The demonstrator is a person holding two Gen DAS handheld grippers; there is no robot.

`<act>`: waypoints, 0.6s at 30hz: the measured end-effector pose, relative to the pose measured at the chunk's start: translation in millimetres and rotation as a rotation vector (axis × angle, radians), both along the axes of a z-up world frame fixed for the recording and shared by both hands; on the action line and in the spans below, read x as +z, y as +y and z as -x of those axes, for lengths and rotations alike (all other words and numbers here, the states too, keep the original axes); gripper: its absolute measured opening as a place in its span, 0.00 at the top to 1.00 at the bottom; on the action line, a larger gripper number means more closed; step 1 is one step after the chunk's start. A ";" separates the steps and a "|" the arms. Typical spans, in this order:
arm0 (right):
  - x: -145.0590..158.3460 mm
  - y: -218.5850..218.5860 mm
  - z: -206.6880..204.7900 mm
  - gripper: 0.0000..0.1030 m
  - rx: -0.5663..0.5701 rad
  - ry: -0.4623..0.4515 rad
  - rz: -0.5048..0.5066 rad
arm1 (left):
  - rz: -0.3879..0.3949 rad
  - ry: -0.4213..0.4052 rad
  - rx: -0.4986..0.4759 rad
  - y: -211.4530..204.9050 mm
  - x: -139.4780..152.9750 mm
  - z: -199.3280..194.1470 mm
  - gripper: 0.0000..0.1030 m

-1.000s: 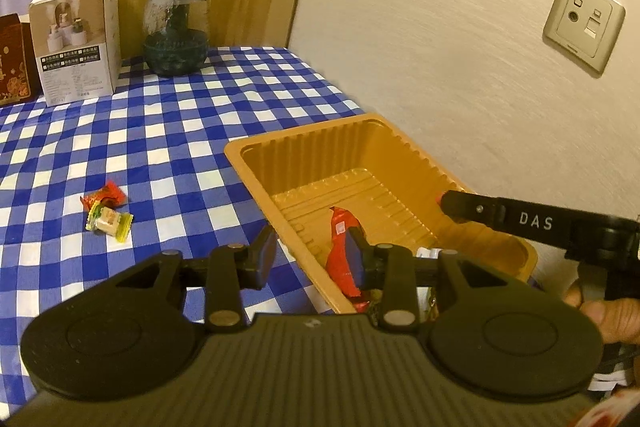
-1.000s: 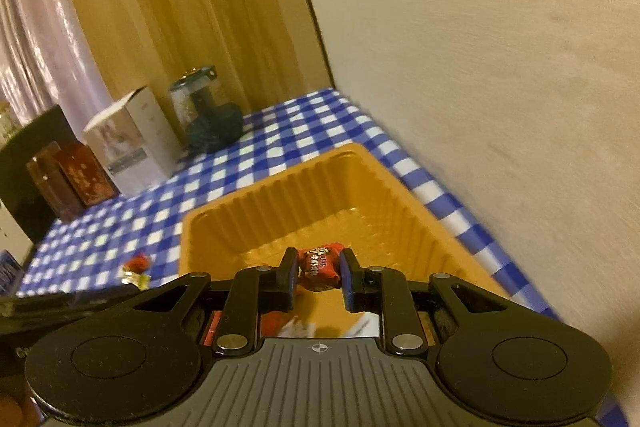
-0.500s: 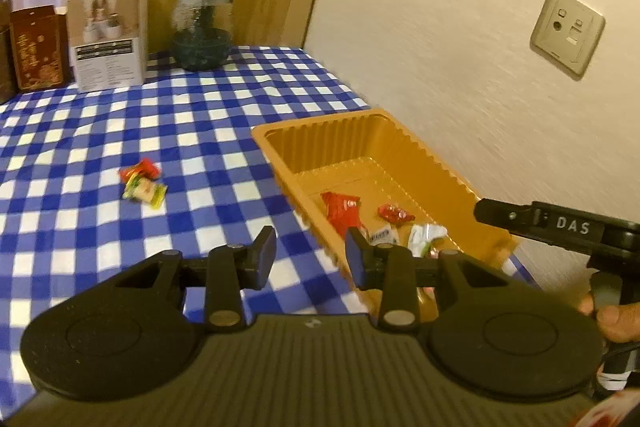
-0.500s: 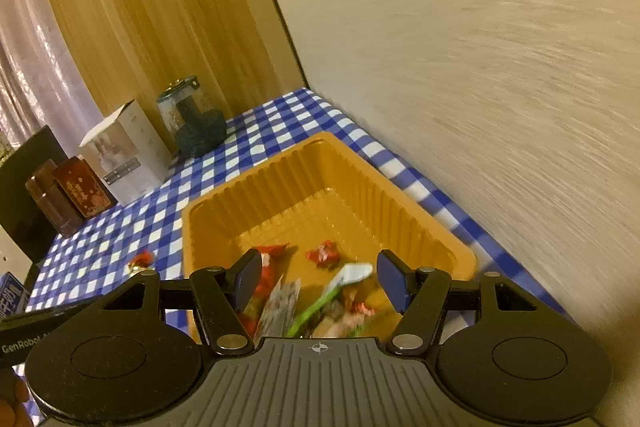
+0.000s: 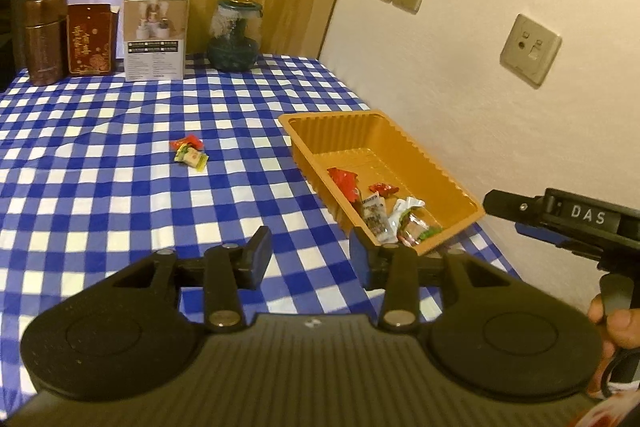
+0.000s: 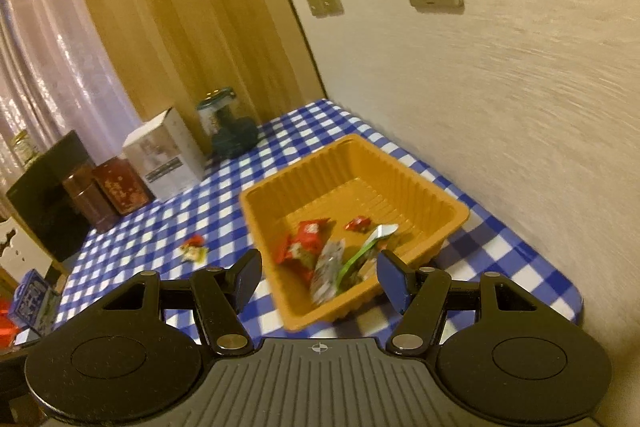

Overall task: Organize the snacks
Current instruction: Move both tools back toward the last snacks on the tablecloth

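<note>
An orange plastic tray [image 5: 436, 171] [image 6: 448, 205] sits on the blue checked tablecloth by the wall. It holds several wrapped snacks, among them a red packet [image 5: 344, 181] [image 6: 302, 241] and a small red candy [image 5: 383, 189] [image 6: 357, 223]. Two loose candies [image 5: 191, 154] [image 6: 193, 249] lie together on the cloth left of the tray. My left gripper [image 5: 310, 257] is open and empty, above the cloth near the tray's near corner. My right gripper [image 6: 318, 277] is open and empty, above the tray's near end; its body shows at the right of the left wrist view [image 5: 560, 223].
At the back of the table stand a white box [image 5: 155, 35] [image 6: 166, 157], a dark glass jar [image 5: 234, 37] [image 6: 226, 125], a red box [image 5: 89, 39] and a brown canister [image 5: 45, 39]. The wall with sockets [image 5: 530, 49] runs along the right.
My right gripper opened and the small red candy it held now lies in the tray. Both grippers have pulled back and up from the tray.
</note>
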State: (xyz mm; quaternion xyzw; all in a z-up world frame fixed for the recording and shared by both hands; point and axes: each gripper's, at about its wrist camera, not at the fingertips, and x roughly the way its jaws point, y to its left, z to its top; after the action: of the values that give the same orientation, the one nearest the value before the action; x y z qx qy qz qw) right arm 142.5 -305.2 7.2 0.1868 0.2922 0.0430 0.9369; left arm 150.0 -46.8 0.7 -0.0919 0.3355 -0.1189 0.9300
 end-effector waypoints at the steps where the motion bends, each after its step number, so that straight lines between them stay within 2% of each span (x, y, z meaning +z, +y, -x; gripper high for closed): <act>1: 1.0 3.3 4.8 0.38 0.005 0.000 0.001 | 0.001 -0.003 0.003 2.3 2.1 5.6 0.63; 9: 4.7 27.2 39.1 0.38 0.047 0.003 -0.005 | -0.012 -0.008 0.055 30.3 10.8 45.4 0.59; 18: 2.0 49.9 56.4 0.38 0.099 0.024 0.010 | -0.030 0.005 0.129 63.5 10.5 65.4 0.58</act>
State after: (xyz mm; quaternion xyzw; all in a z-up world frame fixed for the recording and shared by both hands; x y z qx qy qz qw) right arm 86.1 -255.3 9.2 0.1679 0.3125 0.0854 0.9310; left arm 84.6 16.7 11.2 -0.0995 0.3331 -0.0534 0.9361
